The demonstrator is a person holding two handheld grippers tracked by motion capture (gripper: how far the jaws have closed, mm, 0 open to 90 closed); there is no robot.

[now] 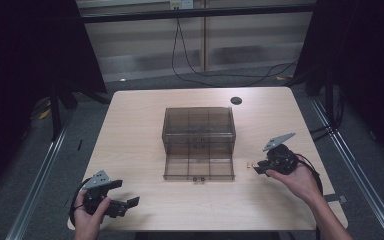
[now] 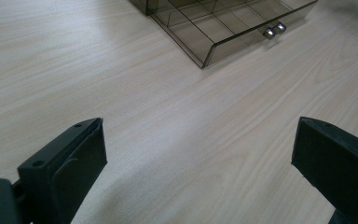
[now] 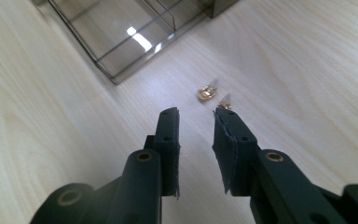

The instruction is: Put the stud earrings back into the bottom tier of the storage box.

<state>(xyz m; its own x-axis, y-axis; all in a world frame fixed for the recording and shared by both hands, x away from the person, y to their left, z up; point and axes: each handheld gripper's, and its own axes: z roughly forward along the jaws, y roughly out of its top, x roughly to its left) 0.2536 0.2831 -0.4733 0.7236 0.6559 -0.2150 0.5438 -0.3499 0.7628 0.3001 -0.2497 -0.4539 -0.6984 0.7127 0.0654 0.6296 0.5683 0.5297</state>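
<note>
Writing: no brand, label or lettering could be read on any item.
Left gripper point(image 1: 122, 202): rested near the table's near-left corner, jaws spread wide with bare wood between them, grasping nothing.
Right gripper point(image 1: 256, 169): held low over the table to the right of the organiser; in the right gripper view point(image 3: 196, 122) its jaws stood close together with a narrow gap and nothing between the pads.
Gold pieces point(image 3: 207, 93): two small gold-coloured items lay on the wood just beyond the right gripper's fingertips, one almost at the tip of one jaw; whether it touched could not be told. In the high view they showed as a tiny speck point(image 1: 250, 164) between the drawer's right corner and the gripper.
Organiser point(image 1: 198, 121): a smoky clear box stood mid-table, its bottom drawer point(image 1: 199, 167) pulled out toward the person, divided into compartments, with two small knobs point(image 2: 273, 30) on its front.
Table point(image 1: 135, 130): pale wood with rounded corners; a dark round disc point(image 1: 236, 100) sat near the far edge.
Open room: wide bare wood lay left of the organiser and along the near edge between the two hands.
</note>
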